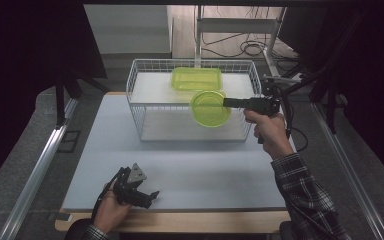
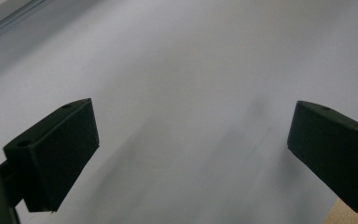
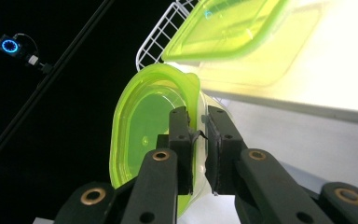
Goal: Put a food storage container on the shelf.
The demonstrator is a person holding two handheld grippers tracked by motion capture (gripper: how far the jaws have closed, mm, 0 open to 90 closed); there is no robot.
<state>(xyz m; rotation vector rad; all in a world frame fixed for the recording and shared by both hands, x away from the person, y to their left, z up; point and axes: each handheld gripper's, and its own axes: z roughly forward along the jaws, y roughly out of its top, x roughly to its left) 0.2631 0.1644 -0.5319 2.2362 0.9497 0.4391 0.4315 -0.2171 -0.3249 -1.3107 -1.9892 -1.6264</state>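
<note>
My right gripper is shut on the rim of a round green-lidded container, holding it tilted in the air at the front of the white wire basket. In the right gripper view the jaws pinch the round container at its edge, gripper. A rectangular green-lidded container lies on the basket's upper shelf behind it. My left gripper rests low near the table's front edge, held in a hand. Its fingers stand wide apart over bare table, gripper open and empty.
The grey-white table top spreads in front of the basket. A metal rail runs along the left. Dark stands and cables sit behind and to the right of the basket.
</note>
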